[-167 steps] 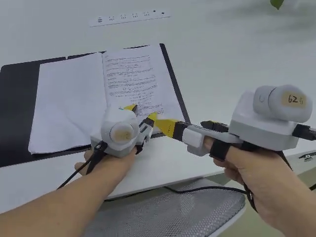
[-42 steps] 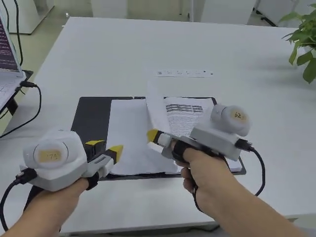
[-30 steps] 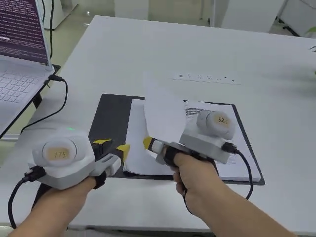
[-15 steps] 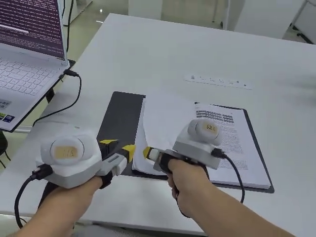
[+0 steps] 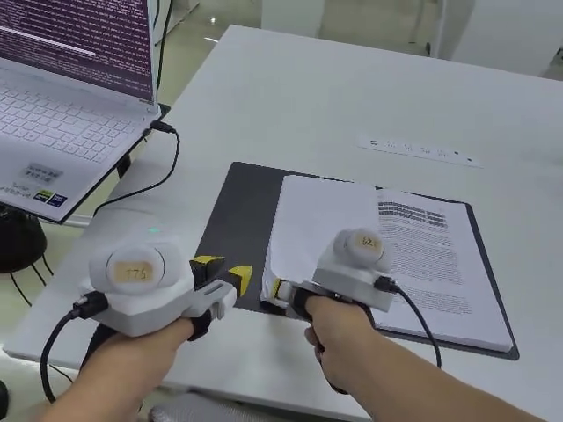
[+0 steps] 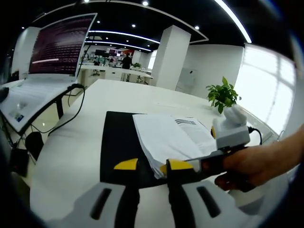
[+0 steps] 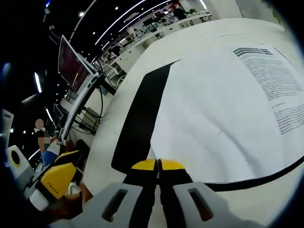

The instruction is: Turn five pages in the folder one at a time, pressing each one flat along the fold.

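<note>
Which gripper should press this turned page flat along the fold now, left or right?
Probably left. The left gripper is open and free beside the folder's near edge; the right gripper is shut on the page's near corner and would have to let go first.

The laptop [image 5: 62,105] is cut off by the head view's edge; print on the right page [image 5: 440,264] is unreadably small.

A power strip [image 5: 420,149] lies on the white table [image 5: 290,97], laptop [image 5: 70,97] alongside.
</note>
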Available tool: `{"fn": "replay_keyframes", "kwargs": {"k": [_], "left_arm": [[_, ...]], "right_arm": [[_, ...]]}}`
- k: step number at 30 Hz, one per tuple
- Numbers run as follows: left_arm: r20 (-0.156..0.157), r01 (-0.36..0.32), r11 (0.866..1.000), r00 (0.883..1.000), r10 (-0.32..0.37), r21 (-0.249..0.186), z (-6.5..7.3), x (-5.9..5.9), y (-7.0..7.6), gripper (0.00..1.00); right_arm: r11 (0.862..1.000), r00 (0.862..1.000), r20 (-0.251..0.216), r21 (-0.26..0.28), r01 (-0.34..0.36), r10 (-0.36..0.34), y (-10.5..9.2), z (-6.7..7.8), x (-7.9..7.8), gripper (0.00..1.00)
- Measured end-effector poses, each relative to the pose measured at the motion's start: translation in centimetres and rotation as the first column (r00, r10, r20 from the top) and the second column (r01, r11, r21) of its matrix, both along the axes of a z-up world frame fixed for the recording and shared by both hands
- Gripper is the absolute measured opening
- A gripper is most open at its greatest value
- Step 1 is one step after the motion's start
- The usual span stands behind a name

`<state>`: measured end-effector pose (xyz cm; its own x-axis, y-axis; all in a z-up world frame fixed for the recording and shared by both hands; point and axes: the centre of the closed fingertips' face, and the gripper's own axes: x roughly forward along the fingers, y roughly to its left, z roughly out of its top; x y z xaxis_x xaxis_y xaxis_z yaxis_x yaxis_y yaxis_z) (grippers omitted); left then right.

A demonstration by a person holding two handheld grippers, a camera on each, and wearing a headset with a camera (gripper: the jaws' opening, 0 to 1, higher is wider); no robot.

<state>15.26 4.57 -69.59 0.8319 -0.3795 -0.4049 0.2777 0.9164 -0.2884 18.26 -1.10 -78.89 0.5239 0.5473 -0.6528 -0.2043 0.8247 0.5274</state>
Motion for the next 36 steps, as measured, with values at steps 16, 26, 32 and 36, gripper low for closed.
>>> {"fn": "replay_keyframes", "kwargs": {"k": [16, 26, 32, 36], "left_arm": [[-0.075, 0.203, 0.969, 0.978, -0.194, 0.139, -2.9, 1.5, -3.5, 0.24], [-0.098, 0.288, 0.939, 0.957, -0.274, 0.187, -5.8, 3.6, -7.5, 0.24], [-0.193, 0.248, 0.935, 0.960, -0.203, 0.252, -9.0, 4.6, -7.9, 0.21], [-0.080, 0.214, 0.923, 0.977, -0.198, 0.320, -9.4, 5.4, -8.0, 0.17]], "right_arm": [[0.992, 0.997, 0.034, 0.103, -0.073, 0.070, -1.3, 2.2, -3.5, 0.01], [0.990, 0.991, 0.073, 0.091, 0.104, -0.111, -8.5, 2.8, -2.1, 0.00], [0.983, 0.983, 0.067, 0.089, 0.162, -0.169, -11.6, 2.7, -1.7, 0.00], [0.977, 0.977, 0.073, 0.091, 0.193, -0.200, -13.2, 2.8, -1.3, 0.00]]}}
